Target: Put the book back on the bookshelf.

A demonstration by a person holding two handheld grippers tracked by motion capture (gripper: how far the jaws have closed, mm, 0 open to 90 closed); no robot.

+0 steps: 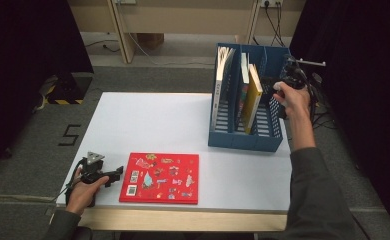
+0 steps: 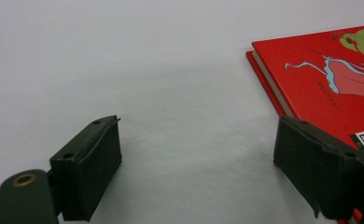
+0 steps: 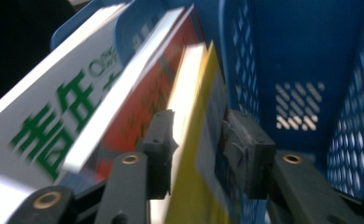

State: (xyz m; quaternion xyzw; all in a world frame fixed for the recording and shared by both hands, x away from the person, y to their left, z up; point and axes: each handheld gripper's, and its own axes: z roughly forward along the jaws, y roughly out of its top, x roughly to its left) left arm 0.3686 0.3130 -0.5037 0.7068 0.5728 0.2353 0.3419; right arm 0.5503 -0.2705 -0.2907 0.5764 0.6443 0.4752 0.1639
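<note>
A blue file holder [image 1: 243, 140] with several slots stands at the table's far right. A yellow book [image 1: 253, 97] leans in one of its middle slots. My right gripper [image 1: 272, 86] reaches into the holder from the right, and its jaws straddle the yellow book [image 3: 203, 93]. In the right gripper view, my right gripper [image 3: 199, 130] is open and its pads stand just off the covers. A red picture book [image 1: 160, 177] lies flat near the front edge. My left gripper [image 1: 117, 174] rests open on the table at that book's left side, empty, with one jaw at the red book [image 2: 329, 79].
A white book with green lettering [image 1: 222, 75] and a red-covered book [image 1: 244, 80] stand in the holder's left slots. The holder's rightmost slot [image 3: 301, 56] shows bare blue mesh. White tabletop [image 1: 148, 125] stretches between the red book and the holder.
</note>
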